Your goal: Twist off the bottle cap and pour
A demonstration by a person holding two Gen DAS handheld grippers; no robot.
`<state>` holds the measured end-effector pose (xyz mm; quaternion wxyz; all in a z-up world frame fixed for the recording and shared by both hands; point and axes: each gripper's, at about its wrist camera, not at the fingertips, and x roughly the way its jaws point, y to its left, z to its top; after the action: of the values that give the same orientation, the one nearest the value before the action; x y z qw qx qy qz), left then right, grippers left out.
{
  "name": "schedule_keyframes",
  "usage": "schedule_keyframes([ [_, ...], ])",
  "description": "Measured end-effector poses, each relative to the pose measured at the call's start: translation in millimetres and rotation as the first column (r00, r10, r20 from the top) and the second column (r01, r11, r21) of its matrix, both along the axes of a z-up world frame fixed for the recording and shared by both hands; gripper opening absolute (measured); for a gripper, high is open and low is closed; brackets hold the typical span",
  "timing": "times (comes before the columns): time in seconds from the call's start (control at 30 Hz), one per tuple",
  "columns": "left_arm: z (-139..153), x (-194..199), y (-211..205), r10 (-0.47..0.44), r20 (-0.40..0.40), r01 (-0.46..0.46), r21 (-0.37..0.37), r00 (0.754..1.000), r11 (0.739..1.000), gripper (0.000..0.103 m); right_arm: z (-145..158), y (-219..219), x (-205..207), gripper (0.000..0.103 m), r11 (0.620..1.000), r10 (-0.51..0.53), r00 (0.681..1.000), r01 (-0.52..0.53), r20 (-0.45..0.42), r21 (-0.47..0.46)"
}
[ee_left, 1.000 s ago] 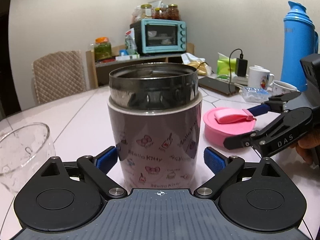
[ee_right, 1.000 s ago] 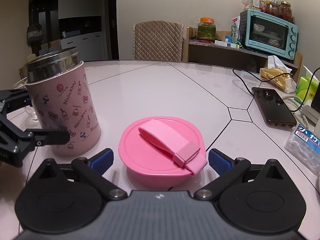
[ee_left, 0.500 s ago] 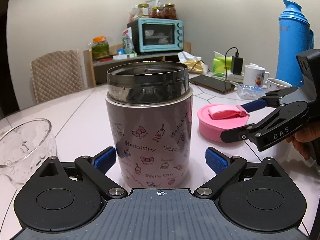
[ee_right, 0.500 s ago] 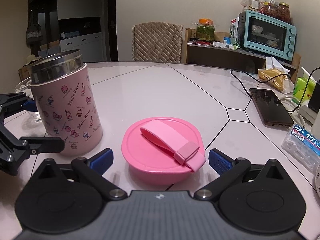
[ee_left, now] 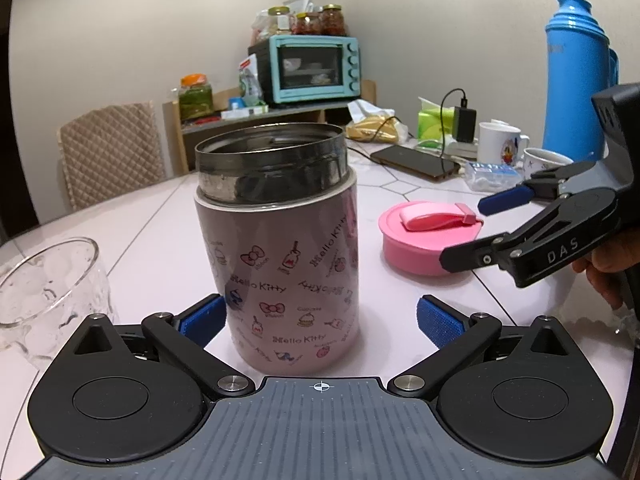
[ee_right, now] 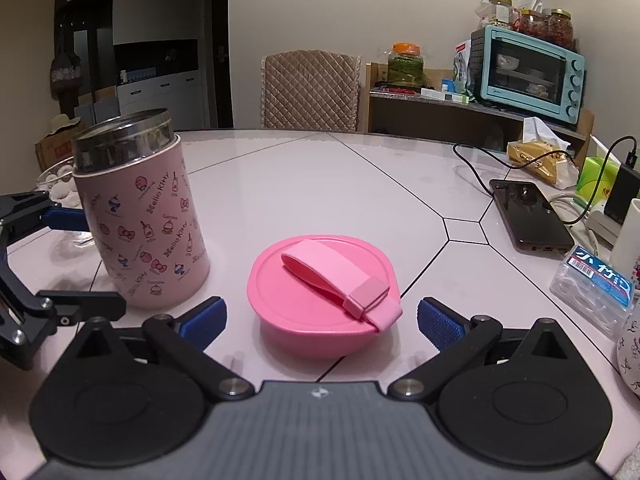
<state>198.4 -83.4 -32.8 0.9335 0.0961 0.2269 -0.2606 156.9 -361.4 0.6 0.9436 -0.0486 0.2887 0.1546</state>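
Hello Kitty food jar (ee_left: 280, 248) — upright, uncapped, between left gripper (ee_left: 320, 316) jaws just opening, pads clear. Pink lid (ee_right: 320, 300) — on table (ee_right: 320, 184), between spread, empty right gripper (ee_right: 322, 316) jaws.

Jar (ee_left: 280, 256): pink w/ cartoon print, steel rim, upright on table, lid off, mouth open; inside looks dark, contents can't be made out. Sits between the left claw's (ee_left: 320, 316) wide-spread blue pads, not gripped. Cap (ee_right: 322, 296): round pink lid w/ loop strap, flat on table, right of jar, just ahead of the right claw's (ee_right: 322, 316) spread pads, apart from both.
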Motion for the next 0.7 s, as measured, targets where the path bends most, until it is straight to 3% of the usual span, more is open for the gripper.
schedule_keyframes([
  [0.7, 13, -36, -11, 0.063, 0.031, -0.063, -0.007, 0.998, 0.998, 0.103, 20, -14, -38, 0.103, 0.998, 0.002, 0.998, -0.006, 0.065, 0.064],
])
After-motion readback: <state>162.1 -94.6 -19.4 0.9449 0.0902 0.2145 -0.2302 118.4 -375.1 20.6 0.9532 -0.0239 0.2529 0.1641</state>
